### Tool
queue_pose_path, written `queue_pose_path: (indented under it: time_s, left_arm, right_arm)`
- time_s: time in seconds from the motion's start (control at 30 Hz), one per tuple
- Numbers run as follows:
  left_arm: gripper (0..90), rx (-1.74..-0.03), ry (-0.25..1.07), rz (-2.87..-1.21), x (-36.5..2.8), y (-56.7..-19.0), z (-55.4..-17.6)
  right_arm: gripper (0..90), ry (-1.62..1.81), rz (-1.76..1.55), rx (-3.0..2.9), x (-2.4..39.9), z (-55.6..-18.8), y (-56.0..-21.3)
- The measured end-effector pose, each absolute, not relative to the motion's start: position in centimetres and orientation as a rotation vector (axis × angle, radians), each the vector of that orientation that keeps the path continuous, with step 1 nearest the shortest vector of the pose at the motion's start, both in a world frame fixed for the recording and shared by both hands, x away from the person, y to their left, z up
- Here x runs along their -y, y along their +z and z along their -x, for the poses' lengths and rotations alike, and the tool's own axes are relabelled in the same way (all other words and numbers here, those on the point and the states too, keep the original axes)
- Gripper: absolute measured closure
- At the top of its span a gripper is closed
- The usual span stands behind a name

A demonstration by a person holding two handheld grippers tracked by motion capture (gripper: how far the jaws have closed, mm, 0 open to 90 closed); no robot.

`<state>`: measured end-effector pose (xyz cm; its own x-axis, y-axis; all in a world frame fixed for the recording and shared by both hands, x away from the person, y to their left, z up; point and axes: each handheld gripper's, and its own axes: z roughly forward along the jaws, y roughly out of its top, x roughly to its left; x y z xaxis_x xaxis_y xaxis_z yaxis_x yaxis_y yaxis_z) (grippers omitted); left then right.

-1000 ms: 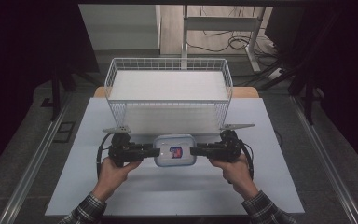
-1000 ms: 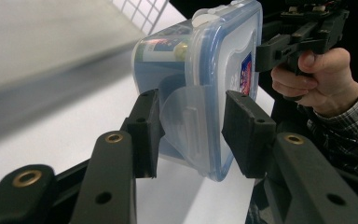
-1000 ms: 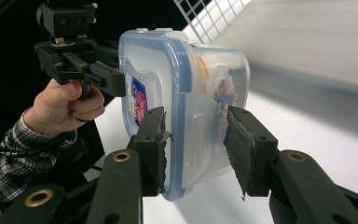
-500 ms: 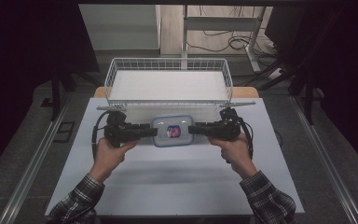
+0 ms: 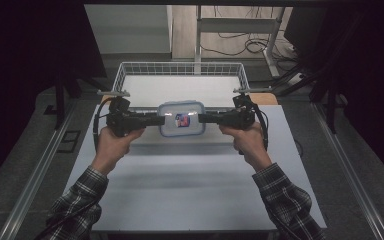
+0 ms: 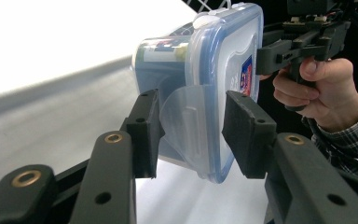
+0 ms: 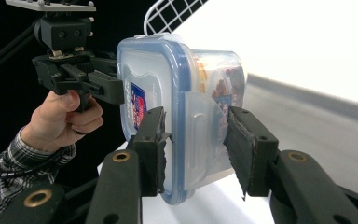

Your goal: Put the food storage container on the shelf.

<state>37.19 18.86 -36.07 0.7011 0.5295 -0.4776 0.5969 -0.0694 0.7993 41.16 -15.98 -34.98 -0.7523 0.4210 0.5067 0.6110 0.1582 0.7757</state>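
- Clearly level, the lidded plastic box (image 5: 181,118) hangs in the air with its blue-rimmed lid facing up; its long axis runs left to right, from one gripper to the other.
- Through the clear wall in the right gripper view, the box (image 7: 186,116) holds brownish contents that I cannot identify; a red and blue label sits on the lid.
- Behind it, the white wire basket (image 5: 125,75) stands at the far end of the worktop (image 5: 180,185), with only a pale sheet visible inside.
- At the box's left short end, the left gripper (image 5: 156,119) pinches lid and base together over the clear latch flap (image 6: 186,123).
- At the opposite short end, the right gripper (image 5: 205,118) pinches the box the same way.
- So the box sits between the two grippers, above the worktop and just in front of the basket's near wall.
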Motion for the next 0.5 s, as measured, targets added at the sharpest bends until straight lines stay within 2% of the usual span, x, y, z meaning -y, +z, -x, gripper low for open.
queue_pose_path:
  time_s: [0.5]
  left_arm:
    - [56.9, -0.907, -0.048, -1.661, -20.4, -33.3, -41.0]
  right_arm:
    - [58.3, -1.692, 1.013, 2.268, 14.5, -44.8, -31.9]
